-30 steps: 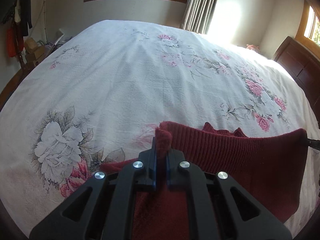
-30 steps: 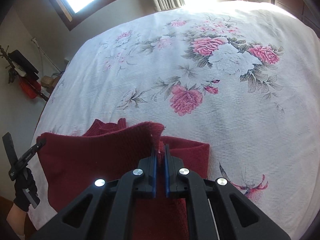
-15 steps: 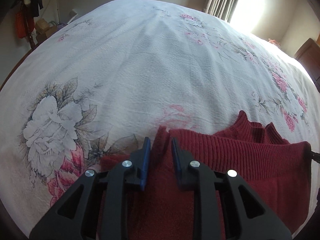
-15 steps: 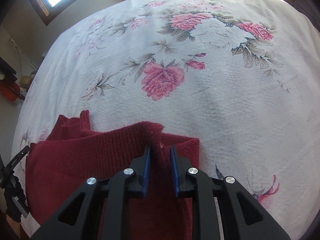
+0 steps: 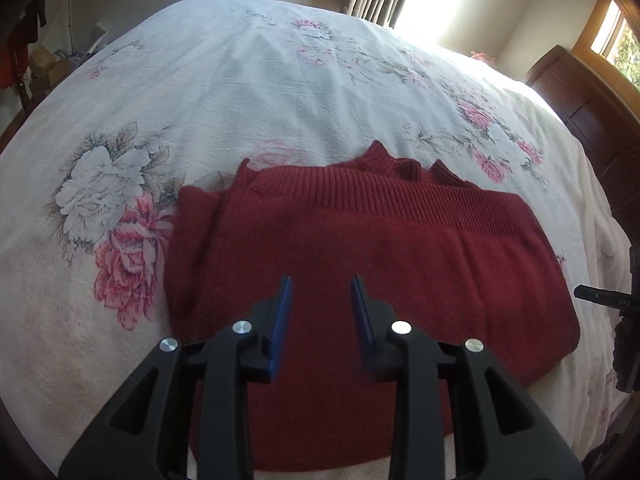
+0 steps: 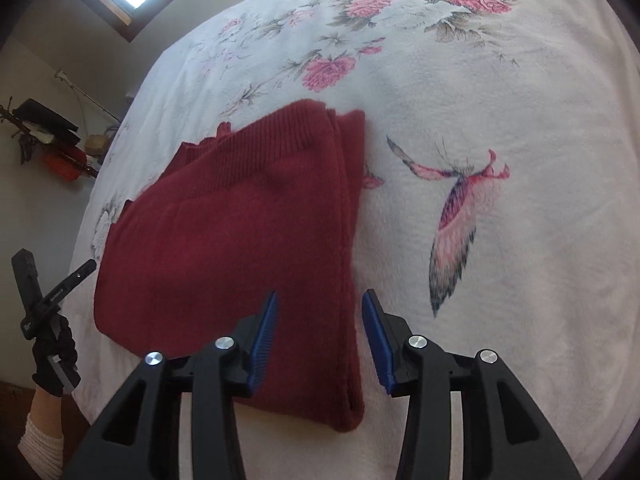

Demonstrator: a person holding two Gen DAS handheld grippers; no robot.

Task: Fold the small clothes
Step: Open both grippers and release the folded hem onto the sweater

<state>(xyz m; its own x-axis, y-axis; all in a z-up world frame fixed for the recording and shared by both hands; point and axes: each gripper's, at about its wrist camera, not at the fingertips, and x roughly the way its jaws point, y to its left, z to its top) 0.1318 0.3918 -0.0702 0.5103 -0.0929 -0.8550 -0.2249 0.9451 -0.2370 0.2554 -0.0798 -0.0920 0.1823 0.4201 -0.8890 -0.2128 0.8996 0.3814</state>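
A dark red knit sweater (image 5: 360, 264) lies folded flat on the floral bedspread (image 5: 280, 92), its ribbed hem doubled over towards the collar at the far side. My left gripper (image 5: 322, 284) hovers open above the sweater's near half, nothing between its blue pads. In the right wrist view the same sweater (image 6: 240, 232) stretches from the middle to the lower left. My right gripper (image 6: 320, 300) is open over the sweater's right folded edge, holding nothing. The left gripper (image 6: 52, 292) shows at the far left edge, held by a black-gloved hand (image 6: 54, 354).
The white bedspread (image 6: 500, 100) with pink flowers and a butterfly print (image 6: 456, 220) spreads wide to the right and beyond. A dark wooden headboard (image 5: 592, 104) stands at the right. Clutter on a stand (image 6: 52, 140) sits past the bed's left side.
Both grippers have opened and let go of the sweater's hem, then pulled back towards me. The hem now lies folded down over the collar end.
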